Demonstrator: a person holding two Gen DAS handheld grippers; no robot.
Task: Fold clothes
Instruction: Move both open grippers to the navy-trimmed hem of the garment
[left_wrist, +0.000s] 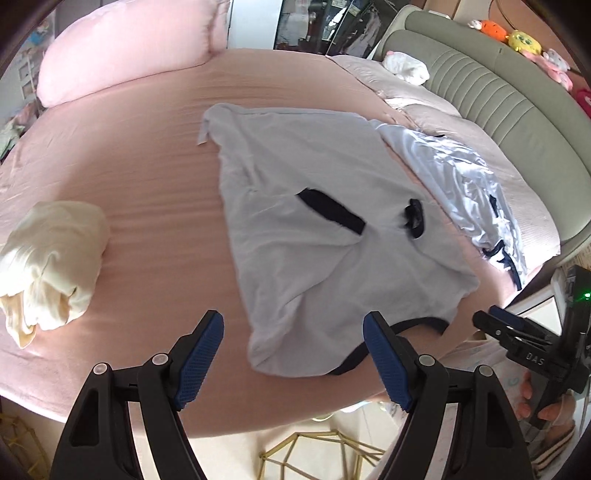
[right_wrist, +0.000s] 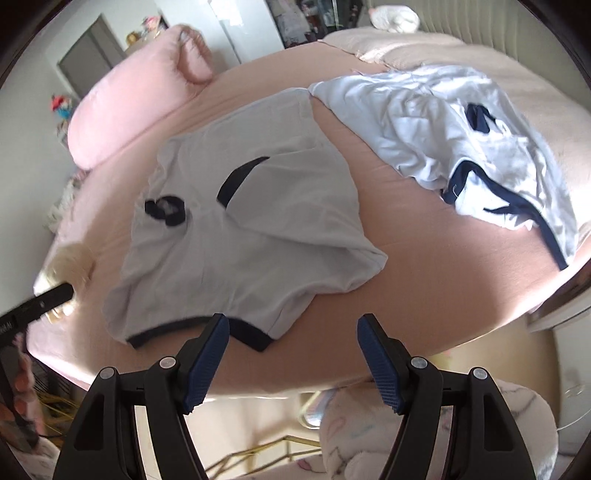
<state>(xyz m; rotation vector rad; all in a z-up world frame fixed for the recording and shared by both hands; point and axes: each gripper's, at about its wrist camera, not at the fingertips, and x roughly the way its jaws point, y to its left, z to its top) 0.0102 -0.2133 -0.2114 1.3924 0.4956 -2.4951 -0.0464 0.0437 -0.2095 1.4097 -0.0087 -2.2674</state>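
Both claws, left gripper (left_wrist: 293, 354) and right gripper (right_wrist: 291, 358), stood wide open and empty above the near edge of the bed (left_wrist: 155, 229). 1 pale T-shirt (left_wrist: 314, 229) with dark trim lay partly folded at the centre, its hem nearest the jaws; a 2nd rumpled shirt (right_wrist: 461, 147) waited beside it, and a cream bundle (left_wrist: 48, 258) sat apart. Risk: pinching only the top layer would likely drag the fold askew, or catch the sheet beneath.
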